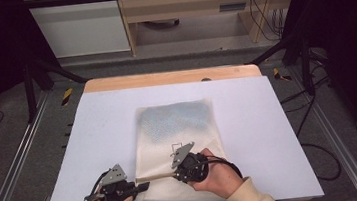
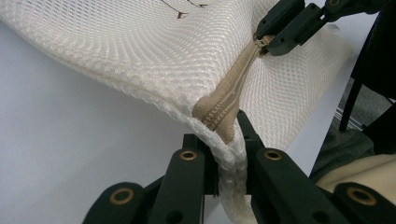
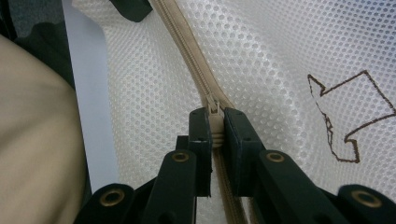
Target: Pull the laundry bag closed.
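Table: white work surface; the mesh bag lies on its near centre, between the person's two hands.

Mesh bag: cream laundry-type mesh pouch, lying flat. Long axis runs from the near table edge toward the far edge. A darker item shows faintly through its far half. A brown outline print marks the upper face.

Zipper: tan tape along the bag's near end, running crosswise to the bag's long axis, from the near-left corner toward the right gripper.

Left gripper: jaws clamped on the bag's corner at the zipper end, where tape and mesh seam meet. Function: anchor.

Right gripper: jaws clamped on the zipper pull, with the tape leading away in front of the jaws.

Step in hand (judgement): running the slider along the zipper while the corner is held.

Procedure (judgement):
- Keep the left grip fixed so the tape stays taut.
- Draw the pull straight along the tape line, low over the table.
- Avoid lifting or twisting; slack mesh can bunch and jam the slider.
- If the tape buckles, re-tension from the corner before continuing.
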`<state>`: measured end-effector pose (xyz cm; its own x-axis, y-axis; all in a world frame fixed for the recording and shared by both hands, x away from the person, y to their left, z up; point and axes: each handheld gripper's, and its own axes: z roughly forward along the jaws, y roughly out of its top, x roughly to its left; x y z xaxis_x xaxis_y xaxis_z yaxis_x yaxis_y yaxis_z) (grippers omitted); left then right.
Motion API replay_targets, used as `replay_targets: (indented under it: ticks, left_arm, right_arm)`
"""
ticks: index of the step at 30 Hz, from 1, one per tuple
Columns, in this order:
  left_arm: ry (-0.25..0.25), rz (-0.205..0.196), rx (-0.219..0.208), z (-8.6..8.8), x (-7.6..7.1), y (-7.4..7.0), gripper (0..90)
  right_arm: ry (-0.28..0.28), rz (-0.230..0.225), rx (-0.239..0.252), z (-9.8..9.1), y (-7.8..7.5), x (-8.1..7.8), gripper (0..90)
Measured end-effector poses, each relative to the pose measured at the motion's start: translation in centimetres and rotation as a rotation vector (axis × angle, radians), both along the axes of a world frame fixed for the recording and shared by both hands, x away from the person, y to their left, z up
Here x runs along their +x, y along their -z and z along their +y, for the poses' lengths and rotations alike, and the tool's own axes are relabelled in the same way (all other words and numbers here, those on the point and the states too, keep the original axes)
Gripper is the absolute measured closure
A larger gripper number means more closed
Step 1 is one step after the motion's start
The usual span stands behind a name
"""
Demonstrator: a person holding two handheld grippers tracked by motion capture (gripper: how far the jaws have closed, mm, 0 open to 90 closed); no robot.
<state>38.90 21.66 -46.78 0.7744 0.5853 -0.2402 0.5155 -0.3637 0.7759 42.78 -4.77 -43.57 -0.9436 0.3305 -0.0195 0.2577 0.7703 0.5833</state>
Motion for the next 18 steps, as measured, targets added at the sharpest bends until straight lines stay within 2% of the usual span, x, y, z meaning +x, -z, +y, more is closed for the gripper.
replay_targets:
  ticks: [10, 18]
  left_arm:
    - [0.005, -0.003, 0.003, -0.2, -0.1, -0.1, 84.3]
    - [0.004, 0.0, 0.001, 0.0, -0.1, 0.0, 84.3]
  right_arm:
    - [0.015, 0.004, 0.003, -0.9, 0.2, -0.3, 82.1]
    - [0.049, 0.007, 0.0, -2.2, 0.4, -0.3, 82.0]
